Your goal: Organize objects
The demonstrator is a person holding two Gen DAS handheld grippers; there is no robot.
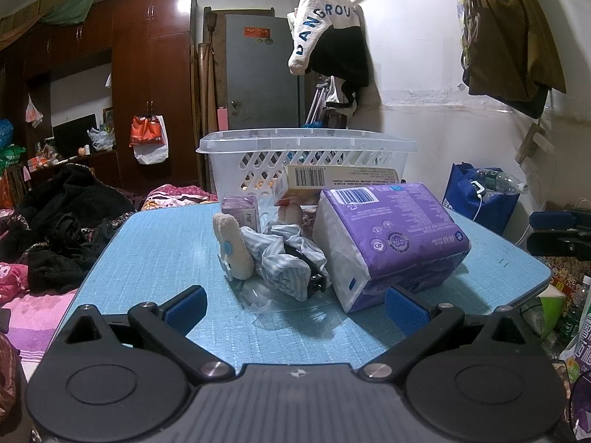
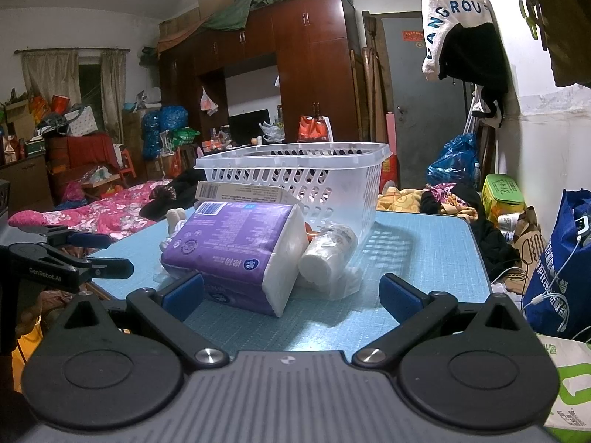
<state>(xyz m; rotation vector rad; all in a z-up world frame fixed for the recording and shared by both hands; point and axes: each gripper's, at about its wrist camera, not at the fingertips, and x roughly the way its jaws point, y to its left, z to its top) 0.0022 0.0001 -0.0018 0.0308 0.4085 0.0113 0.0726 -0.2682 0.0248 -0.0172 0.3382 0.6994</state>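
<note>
A white plastic basket [image 1: 306,147] [image 2: 295,170] stands at the far side of a blue table [image 1: 166,251] [image 2: 417,258]. In front of it lie a purple tissue pack [image 1: 388,240] [image 2: 236,251], a striped cloth bundle [image 1: 288,262], a cream fuzzy slipper-like item [image 1: 234,247], a small purple box [image 1: 240,210], a flat yellow box [image 1: 332,177] [image 2: 240,193] and a white bottle [image 2: 327,253]. My left gripper [image 1: 295,308] is open and empty just before the pile. My right gripper [image 2: 291,297] is open and empty, its left finger close to the tissue pack.
A bed with clothes [image 1: 55,229] lies left of the table. A blue bag [image 1: 480,199] [image 2: 561,277] stands at the right by the wall. The other gripper shows at the view edges [image 1: 557,232] [image 2: 62,254]. A dark wardrobe [image 2: 310,66] stands behind.
</note>
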